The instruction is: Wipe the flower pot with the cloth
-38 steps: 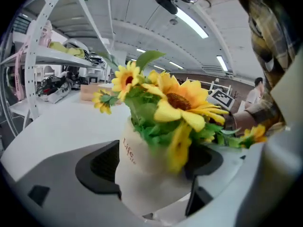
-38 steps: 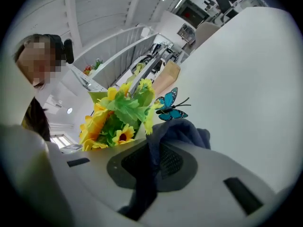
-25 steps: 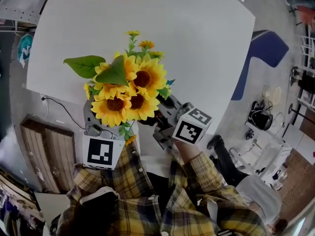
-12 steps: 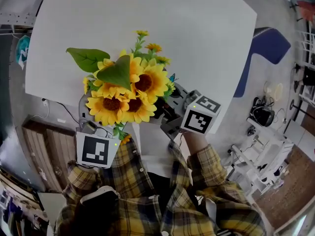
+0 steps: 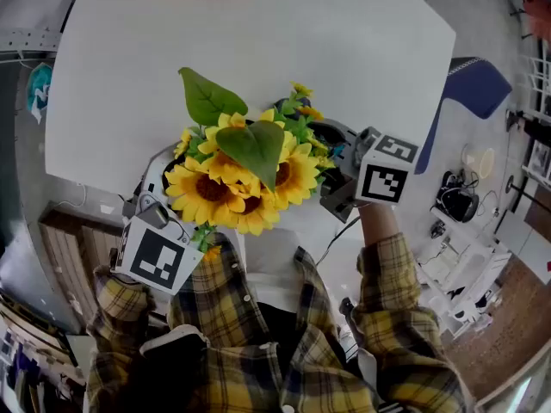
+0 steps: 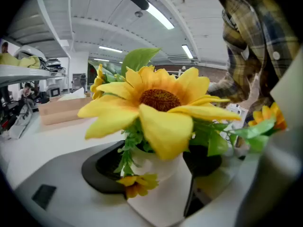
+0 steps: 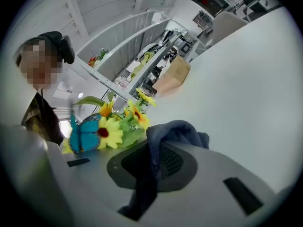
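A bunch of artificial sunflowers stands in a small white flower pot. The blooms hide the pot in the head view. My left gripper is shut on the pot, with a black pad against each side; its jaws have just closed a little around it. Its marker cube shows low on the left. My right gripper sits just right of the flowers. It is shut on a dark blue cloth, which bunches over the pad and hangs down between the jaws. The cloth is apart from the pot.
The white table stretches away beyond the flowers. A teal butterfly is fixed among the blooms. A cardboard box lies at the table's far side. A blue seat stands off the table's right edge.
The bunch has rolled and tilted in my left gripper, so a big leaf now faces up. My right gripper has slid to the right, away from the flowers, with the cloth.
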{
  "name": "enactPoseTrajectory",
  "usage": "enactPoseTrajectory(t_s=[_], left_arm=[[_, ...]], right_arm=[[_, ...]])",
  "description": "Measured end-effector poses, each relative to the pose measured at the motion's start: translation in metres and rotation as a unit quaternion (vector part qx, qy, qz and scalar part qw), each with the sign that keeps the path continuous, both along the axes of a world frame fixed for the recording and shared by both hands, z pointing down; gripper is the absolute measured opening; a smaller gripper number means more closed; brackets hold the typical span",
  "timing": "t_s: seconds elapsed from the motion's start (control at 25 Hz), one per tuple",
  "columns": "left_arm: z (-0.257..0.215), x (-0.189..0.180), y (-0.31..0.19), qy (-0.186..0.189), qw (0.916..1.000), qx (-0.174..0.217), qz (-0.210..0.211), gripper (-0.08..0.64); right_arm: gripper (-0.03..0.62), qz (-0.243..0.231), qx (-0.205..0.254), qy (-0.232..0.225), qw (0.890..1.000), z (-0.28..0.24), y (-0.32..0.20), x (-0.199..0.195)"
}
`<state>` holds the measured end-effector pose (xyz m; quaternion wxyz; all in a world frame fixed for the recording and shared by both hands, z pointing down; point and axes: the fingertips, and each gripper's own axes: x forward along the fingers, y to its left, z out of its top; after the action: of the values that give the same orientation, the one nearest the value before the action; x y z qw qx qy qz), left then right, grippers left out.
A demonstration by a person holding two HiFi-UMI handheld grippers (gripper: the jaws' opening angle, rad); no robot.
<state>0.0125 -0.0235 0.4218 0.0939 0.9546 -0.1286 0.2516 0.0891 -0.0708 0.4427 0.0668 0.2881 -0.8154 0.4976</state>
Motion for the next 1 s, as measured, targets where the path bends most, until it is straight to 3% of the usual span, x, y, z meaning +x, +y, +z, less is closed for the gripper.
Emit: enactPoseTrajectory(t_s=[0.16, 0.28, 0.56, 0.72, 0.8, 1.0], left_arm=[[0.005, -0.004, 0.004, 0.002, 0.9978, -0.008, 0.066, 0.393], [0.001, 0.008, 0.001, 0.003, 0.9916, -0.007, 0.129, 0.393], [-0.002, 0.024, -0.003, 0.013, 0.9652, -0.005, 0.261, 0.394], [-0.001, 0.026, -0.005, 0.006, 0.9522, -0.012, 0.305, 0.394], [0.000, 0.026, -0.008, 0.006, 0.9558, -0.021, 0.293, 0.394], [0.012, -0.002, -0.012, -0.002, 0.9791, -0.022, 0.202, 0.394]], right_arm=[[0.017, -0.068, -0.007, -0.001, 0.998, 0.002, -0.006, -0.009], [0.017, -0.117, -0.012, -0.007, 0.993, -0.002, -0.013, -0.001], [0.017, -0.225, -0.045, -0.032, 0.973, -0.004, -0.024, 0.004], [0.017, -0.255, -0.060, -0.034, 0.964, -0.002, -0.028, 0.004], [0.017, -0.248, -0.059, -0.034, 0.966, -0.003, -0.029, 0.004], [0.017, -0.200, -0.036, -0.025, 0.979, 0.001, -0.025, 0.008]])
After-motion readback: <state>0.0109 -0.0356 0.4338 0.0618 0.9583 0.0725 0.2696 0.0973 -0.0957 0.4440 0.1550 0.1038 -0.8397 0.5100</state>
